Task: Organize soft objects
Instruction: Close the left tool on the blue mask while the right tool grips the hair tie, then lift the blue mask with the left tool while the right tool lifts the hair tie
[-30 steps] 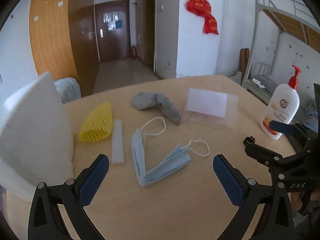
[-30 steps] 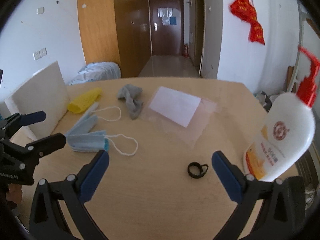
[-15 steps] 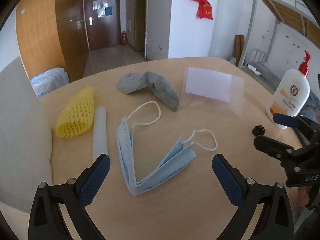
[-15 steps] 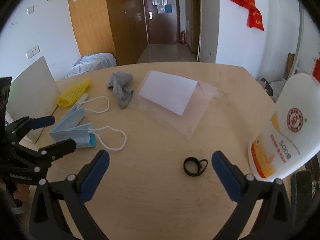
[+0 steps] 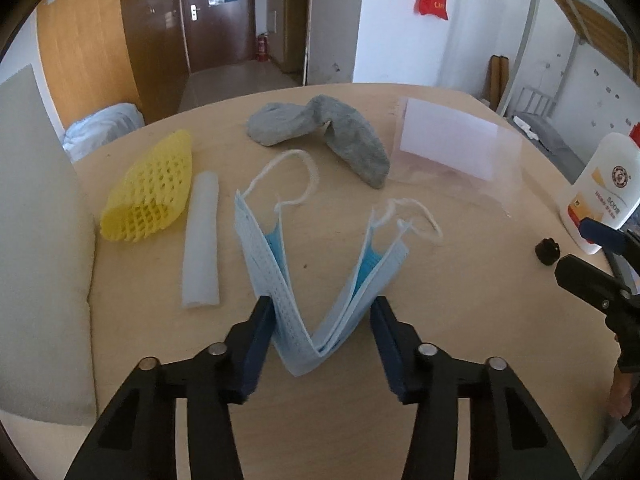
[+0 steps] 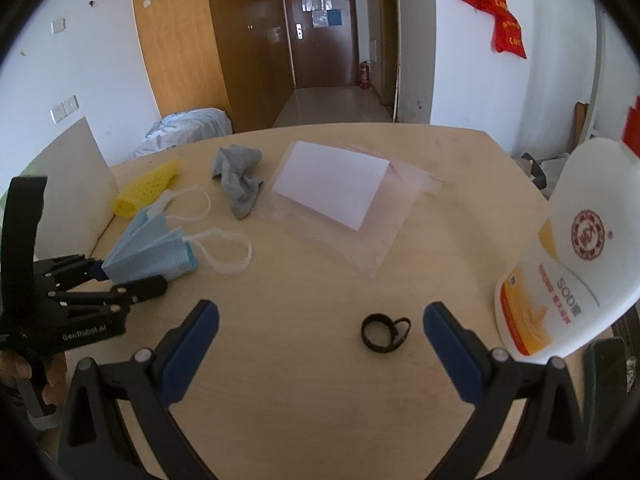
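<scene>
A folded light-blue face mask (image 5: 280,280) lies in a V on the wooden table (image 5: 460,300). My left gripper (image 5: 322,308) straddles its folded end and its jaws are closing. The blue pads (image 5: 260,332) are at the mask's two limbs without squeezing them. From the right wrist view the mask (image 6: 156,248) sits between the left gripper's (image 6: 128,276) fingers. Beyond it lie a yellow foam net (image 5: 148,196), a white foam strip (image 5: 202,240) and a grey sock (image 5: 320,136). My right gripper (image 6: 320,310) hovers open, with a black hair tie (image 6: 384,332) on the table between its fingers.
A clear bag with a white sheet (image 5: 448,144) lies at the back right. A lotion pump bottle (image 6: 568,264) stands close to the right gripper's right finger. A white board (image 5: 36,240) stands at the table's left edge. A person's hand (image 6: 24,372) holds the left gripper.
The left gripper came down and forward over the mask and its jaws narrowed from wide open to either side of the fold. The right gripper stayed nearly still.
</scene>
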